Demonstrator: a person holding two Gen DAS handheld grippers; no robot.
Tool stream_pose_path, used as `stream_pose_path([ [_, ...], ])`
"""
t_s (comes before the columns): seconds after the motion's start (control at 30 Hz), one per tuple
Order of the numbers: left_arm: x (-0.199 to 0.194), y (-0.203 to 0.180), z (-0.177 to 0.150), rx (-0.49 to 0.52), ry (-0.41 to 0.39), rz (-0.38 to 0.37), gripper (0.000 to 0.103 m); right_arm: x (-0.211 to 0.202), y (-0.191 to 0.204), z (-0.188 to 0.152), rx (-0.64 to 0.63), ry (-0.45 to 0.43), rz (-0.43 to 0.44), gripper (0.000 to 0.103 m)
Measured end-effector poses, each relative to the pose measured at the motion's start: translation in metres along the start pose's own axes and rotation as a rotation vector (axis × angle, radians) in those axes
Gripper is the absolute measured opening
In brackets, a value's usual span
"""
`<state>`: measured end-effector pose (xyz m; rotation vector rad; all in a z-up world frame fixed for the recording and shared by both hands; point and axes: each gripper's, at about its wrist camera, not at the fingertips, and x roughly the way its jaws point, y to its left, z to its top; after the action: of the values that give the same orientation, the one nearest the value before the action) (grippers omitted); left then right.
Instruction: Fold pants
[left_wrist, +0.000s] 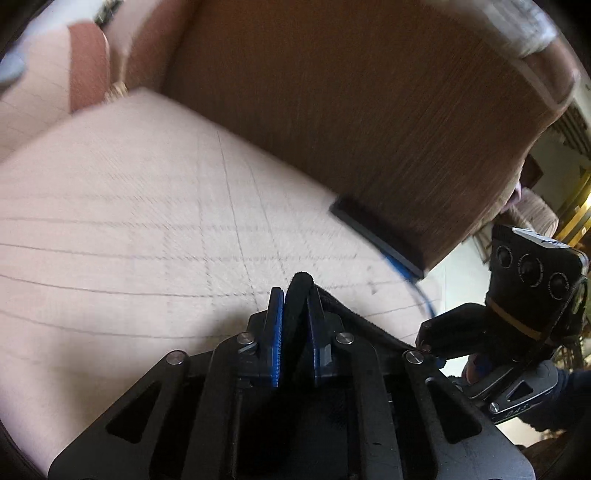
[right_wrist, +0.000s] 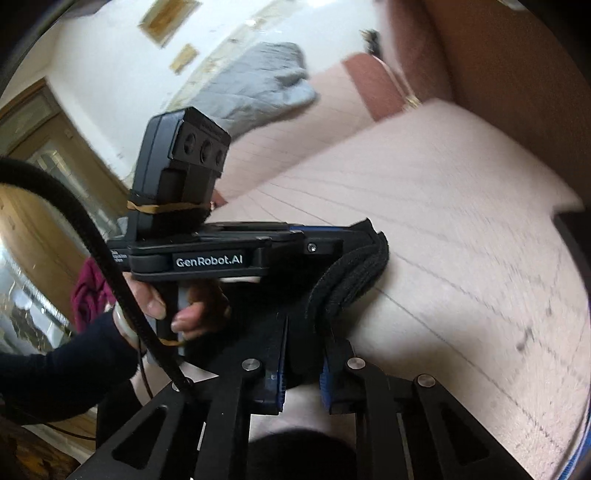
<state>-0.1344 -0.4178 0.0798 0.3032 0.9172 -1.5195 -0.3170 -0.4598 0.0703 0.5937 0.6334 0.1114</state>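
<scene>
1. Pretty clearly a bedroom in someone's home. The bed (left_wrist: 129, 229) with a pale pink checked cover fills the lower left of the left wrist view.
2. A brown wooden headboard (left_wrist: 369, 129) takes up the upper middle there.
3. In the right wrist view, a grey quilt (right_wrist: 258, 85) lies crumpled at the upper middle.
4. Framed pictures (right_wrist: 166, 18) hang on the white wall at the top left, with a wooden door (right_wrist: 44, 122) at the left edge.

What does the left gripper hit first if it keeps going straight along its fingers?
Probably the pale pink checked bedsheet, which lies ahead of the left gripper, itself shut on black pants fabric. Beyond stands the brown wooden headboard; depth is unclear.
</scene>
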Motion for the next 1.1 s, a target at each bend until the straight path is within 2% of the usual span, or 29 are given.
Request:
stream_pose_path([
  [0.1,-0.049,0.004,-0.004,-0.008,-0.086,0.031,0.01,-0.002,0.038,0.015,-0.067,-0.016,0.043,0.013],
  [0.23,-0.108,0.025,-0.027,-0.068,-0.176,0.109,0.01,0.015,0.085,0.03,-0.14,-0.01,0.097,0.013],
  [0.37,-0.151,0.066,-0.068,-0.213,-0.218,0.185,0.01,0.058,0.126,0.03,-0.178,0.047,0.156,0.013],
  [0.43,-0.172,0.089,-0.098,-0.309,-0.223,0.272,0.01,0.086,0.141,0.023,-0.186,0.096,0.179,0.013],
  [0.57,-0.196,0.116,-0.149,-0.46,-0.217,0.321,0.01,0.155,0.164,0.001,-0.194,0.213,0.17,0.013],
  [0.63,-0.202,0.121,-0.171,-0.518,-0.204,0.338,0.022,0.188,0.164,-0.011,-0.172,0.275,0.157,0.014],
  [0.67,-0.203,0.121,-0.181,-0.542,-0.201,0.337,0.037,0.201,0.164,-0.017,-0.151,0.297,0.143,0.016],
  [0.7,-0.204,0.121,-0.184,-0.553,-0.202,0.337,0.051,0.202,0.163,-0.018,-0.136,0.274,0.153,0.021],
  [0.77,-0.204,0.116,-0.194,-0.575,-0.217,0.321,0.055,0.197,0.163,-0.014,-0.11,0.271,0.219,0.052],
  [0.83,-0.206,0.116,-0.197,-0.587,-0.22,0.293,0.055,0.184,0.166,-0.011,-0.108,0.286,0.264,0.054],
  [0.87,-0.204,0.114,-0.198,-0.592,-0.217,0.284,0.056,0.173,0.167,-0.009,-0.134,0.273,0.254,0.054],
  [0.97,-0.195,0.108,-0.193,-0.576,-0.202,0.287,0.056,0.139,0.159,-0.003,-0.178,0.199,0.173,0.054],
  [1.1,-0.17,0.093,-0.182,-0.547,-0.141,0.344,0.056,0.113,0.13,0.009,-0.137,0.155,0.034,0.054],
])
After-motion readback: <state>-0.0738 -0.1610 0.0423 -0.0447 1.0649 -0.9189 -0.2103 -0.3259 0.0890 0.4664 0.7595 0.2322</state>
